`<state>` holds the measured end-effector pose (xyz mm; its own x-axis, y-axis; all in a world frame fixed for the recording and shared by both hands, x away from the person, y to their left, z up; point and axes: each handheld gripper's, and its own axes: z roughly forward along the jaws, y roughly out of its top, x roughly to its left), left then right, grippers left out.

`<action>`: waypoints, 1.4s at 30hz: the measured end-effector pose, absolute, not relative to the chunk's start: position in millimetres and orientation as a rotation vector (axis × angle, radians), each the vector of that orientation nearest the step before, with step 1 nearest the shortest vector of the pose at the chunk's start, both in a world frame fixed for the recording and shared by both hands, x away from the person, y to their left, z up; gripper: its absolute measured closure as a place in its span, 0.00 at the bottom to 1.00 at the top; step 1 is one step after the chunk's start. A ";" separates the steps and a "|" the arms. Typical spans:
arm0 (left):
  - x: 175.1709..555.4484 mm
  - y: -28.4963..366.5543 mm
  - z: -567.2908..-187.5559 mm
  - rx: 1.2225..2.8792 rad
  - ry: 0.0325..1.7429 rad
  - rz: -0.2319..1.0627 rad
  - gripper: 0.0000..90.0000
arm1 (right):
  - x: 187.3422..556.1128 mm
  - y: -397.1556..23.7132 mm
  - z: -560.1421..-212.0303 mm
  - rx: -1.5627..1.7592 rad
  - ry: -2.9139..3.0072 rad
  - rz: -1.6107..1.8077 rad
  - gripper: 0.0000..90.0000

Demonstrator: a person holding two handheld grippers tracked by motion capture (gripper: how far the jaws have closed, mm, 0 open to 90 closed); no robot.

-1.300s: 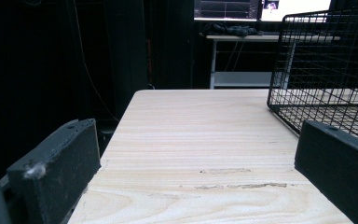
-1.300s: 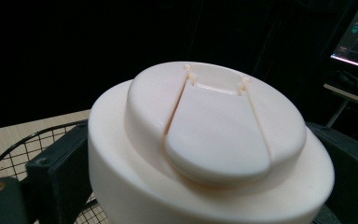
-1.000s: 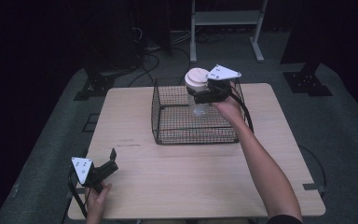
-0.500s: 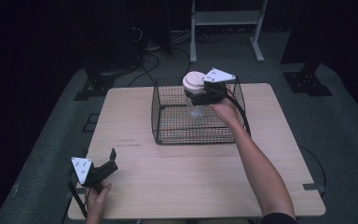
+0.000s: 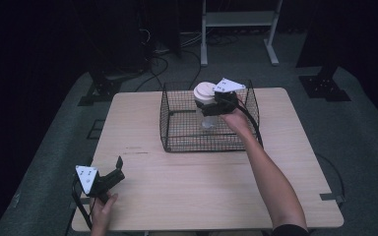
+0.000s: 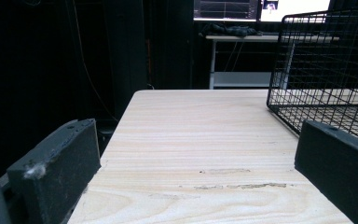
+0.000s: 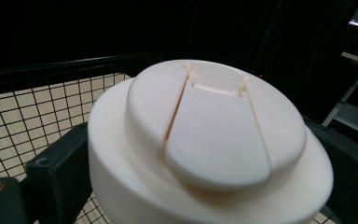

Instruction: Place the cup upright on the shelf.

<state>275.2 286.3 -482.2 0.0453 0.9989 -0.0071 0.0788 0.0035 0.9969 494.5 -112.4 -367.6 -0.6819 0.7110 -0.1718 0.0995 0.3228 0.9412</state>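
Upper centre of the high view, the right gripper (image 5: pixel 210 104) is clamped on the white-lidded cup (image 5: pixel 205 91), holding it upright above the wire basket (image 5: pixel 177 129), probably so nothing spills; lower left, the left gripper (image 5: pixel 116 169) rests on the table (image 5: pixel 202 182), jaws apart.

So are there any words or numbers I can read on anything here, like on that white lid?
There are none to read. The white lid of the container held by the right gripper is plain, with only moulded flap lines. The screens behind the wire basket show marks too small and blurred to read. The left gripper and table bear no print.
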 end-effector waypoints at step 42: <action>274.9 285.4 -482.2 1.289 1.234 1.138 0.00 | 496.2 -112.2 -388.0 0.721 2.087 1.320 0.04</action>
